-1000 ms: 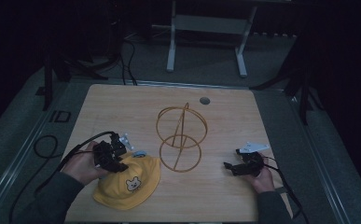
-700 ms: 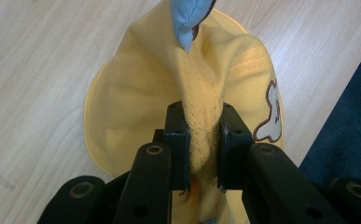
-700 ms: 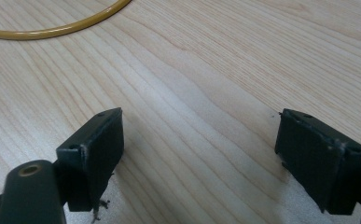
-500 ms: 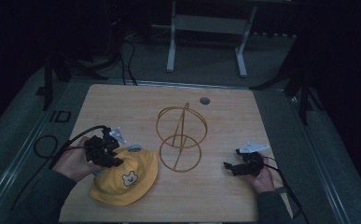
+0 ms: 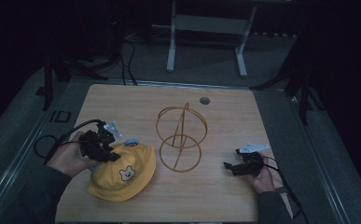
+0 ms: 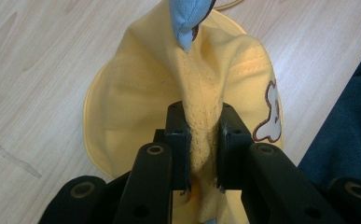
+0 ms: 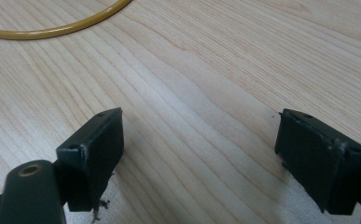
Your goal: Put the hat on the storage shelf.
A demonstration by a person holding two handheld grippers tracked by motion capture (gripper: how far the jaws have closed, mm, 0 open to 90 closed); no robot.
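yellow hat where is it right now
In the high view the yellow hat lies at the table's near left, just left of the wire stand, with the left gripper pinching its fabric.

A dim room around a lit wooden desk (image 5: 262,121)

Grey carpet floor (image 5: 206,60) runs into darkness; a white metal table frame (image 5: 206,42) stands beyond the desk, black cables (image 5: 127,56) trail left, and dark stand legs (image 5: 304,88) rise right.
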